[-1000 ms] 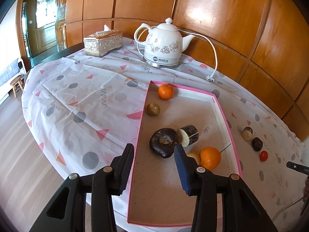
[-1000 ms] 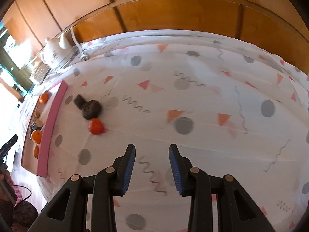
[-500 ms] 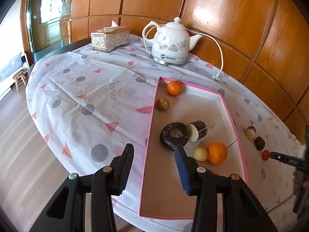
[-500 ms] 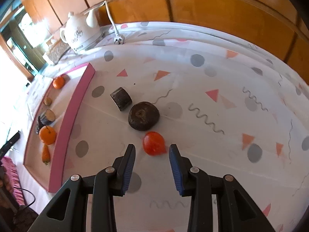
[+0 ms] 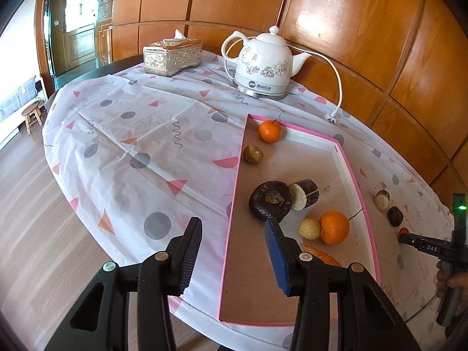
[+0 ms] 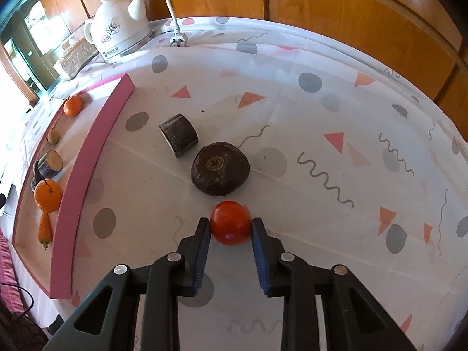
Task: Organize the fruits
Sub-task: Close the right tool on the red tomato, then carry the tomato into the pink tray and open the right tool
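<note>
Since the earlier frames the right claw has travelled across the patterned tablecloth to the red tomato, and its jaws have just been closing with that tomato between them. Both blue pads now press against the tomato's sides, so the right claw is gripping it while the fruit sits on the table. Just beyond the tomato, almost touching it, lies a dark brown round fruit with a pale stem scar on top, and beyond that a dark cut cylinder piece.

To the left of the tomato in the right wrist view stands the pink-rimmed tray. Inside it lie a small orange, a brownish round fruit, another dark round fruit touching a cut cylinder, a pale yellowish ball touching a larger orange, and a carrot near the tray's near end.

The left claw hovers over the tray's near left rim with its jaws apart and nothing between them.

Beyond the tray stand a white floral kettle on its base, whose label is too small to read, and a tissue box. On the other handheld device at the left wrist view's right edge, the letters "DAS" can be read.
</note>
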